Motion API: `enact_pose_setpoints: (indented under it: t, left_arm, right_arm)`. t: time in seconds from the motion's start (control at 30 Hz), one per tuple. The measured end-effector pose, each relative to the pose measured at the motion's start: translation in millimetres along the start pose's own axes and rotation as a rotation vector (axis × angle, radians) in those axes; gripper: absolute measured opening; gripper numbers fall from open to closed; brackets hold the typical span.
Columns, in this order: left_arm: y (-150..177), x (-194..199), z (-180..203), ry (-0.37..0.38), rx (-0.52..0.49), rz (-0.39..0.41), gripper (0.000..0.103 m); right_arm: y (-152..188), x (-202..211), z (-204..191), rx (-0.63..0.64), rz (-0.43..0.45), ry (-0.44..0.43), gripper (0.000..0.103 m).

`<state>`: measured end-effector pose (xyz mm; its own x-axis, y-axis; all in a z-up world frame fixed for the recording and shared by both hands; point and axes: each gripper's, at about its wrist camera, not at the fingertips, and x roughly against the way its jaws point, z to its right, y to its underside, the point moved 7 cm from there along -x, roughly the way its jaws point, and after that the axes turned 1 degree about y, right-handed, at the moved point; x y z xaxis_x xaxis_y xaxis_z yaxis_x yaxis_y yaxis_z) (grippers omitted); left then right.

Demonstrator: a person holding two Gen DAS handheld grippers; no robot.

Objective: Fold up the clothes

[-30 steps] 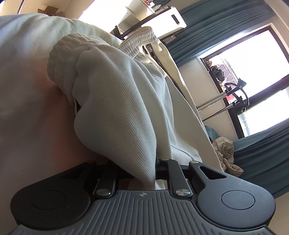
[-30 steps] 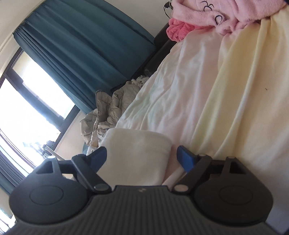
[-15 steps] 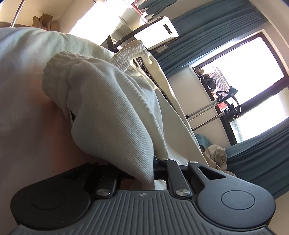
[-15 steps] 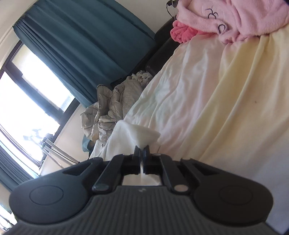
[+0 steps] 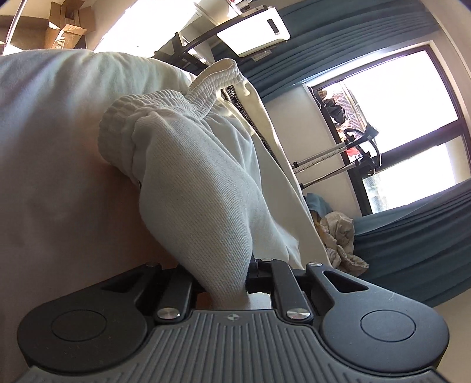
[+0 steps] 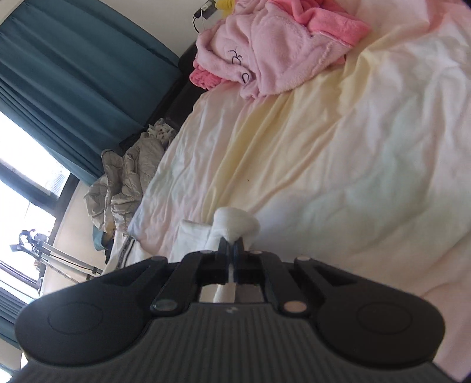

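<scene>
Cream-white sweatpants with a ribbed elastic waistband fill the left wrist view, draped over the bed. My left gripper is shut on a fold of this fabric, and its fingertips are hidden under the cloth. In the right wrist view my right gripper is shut on another bunched part of the white sweatpants, held a little above the pale bedsheet. A striped side trim of the garment hangs at the lower left.
A pink fleece garment lies at the far end of the bed. A crumpled beige quilt sits by the teal curtains. A window, a metal stand and cardboard boxes show in the left wrist view.
My right gripper closed on the edge of the white garment and lifted it off the bed, swinging toward the pink garment. The left gripper kept its hold and tilted slightly.
</scene>
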<state>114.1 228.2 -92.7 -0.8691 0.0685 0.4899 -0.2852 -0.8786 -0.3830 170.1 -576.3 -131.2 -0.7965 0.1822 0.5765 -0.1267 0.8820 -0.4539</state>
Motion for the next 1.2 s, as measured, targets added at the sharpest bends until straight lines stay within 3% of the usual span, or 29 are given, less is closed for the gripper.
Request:
enact_pose_setpoints:
  t: [0.07, 0.2, 0.27, 0.37, 0.43, 0.53, 0.67, 0.87, 0.97, 1.07, 1.2]
  left_arm:
    - [3.8, -1.8, -3.4, -0.034, 0.02, -0.012, 0.015]
    - [6.2, 3.5, 4.6, -0.081, -0.038, -0.048, 0.021]
    - [5.3, 13.1, 4.6, -0.075, -0.039, -0.054, 0.035]
    - [2.8, 31.8, -0.3, -0.059, 0.004, -0.042, 0.061]
    - [-0.8, 45.0, -3.2, -0.033, 0.037, -0.021, 0.065]
    - [-8.0, 49.7, -16.1, 0.01, 0.13, -0.02, 0.078]
    - [-19.5, 39.7, -36.7, 0.085, 0.302, -0.046, 0.076]
    - [-35.2, 2.2, -54.5, 0.085, 0.393, -0.072, 0.07]
    - [-42.6, -11.8, -61.6, 0.061, 0.377, -0.075, 0.066]
    - [-52.1, -25.8, -56.5, 0.035, 0.228, -0.094, 0.063]
    - [-51.7, -32.7, -58.1, 0.033, 0.213, -0.082, 0.061]
  right_arm:
    - [9.1, -0.8, 2.5, 0.001, -0.024, 0.001, 0.008]
    - [27.3, -2.3, 7.5, 0.003, -0.071, 0.002, 0.017]
    - [36.4, -3.0, 10.0, 0.004, -0.094, 0.003, 0.042]
    - [51.2, 5.9, 0.9, 0.049, -0.127, 0.008, 0.054]
    - [61.4, 10.6, -2.4, 0.029, -0.159, -0.003, 0.065]
    - [75.9, 18.0, -9.1, -0.031, -0.213, -0.051, 0.07]
    - [86.9, 22.0, -16.1, -0.004, -0.229, -0.034, 0.075]
    - [91.0, 11.7, -7.0, -0.045, -0.211, 0.025, 0.075]
    - [87.2, 3.8, -5.3, -0.064, -0.169, 0.012, 0.074]
    - [82.5, -9.5, -5.3, -0.038, -0.135, 0.024, 0.073]
    - [77.4, -24.8, -5.1, -0.048, -0.078, 0.019, 0.07]
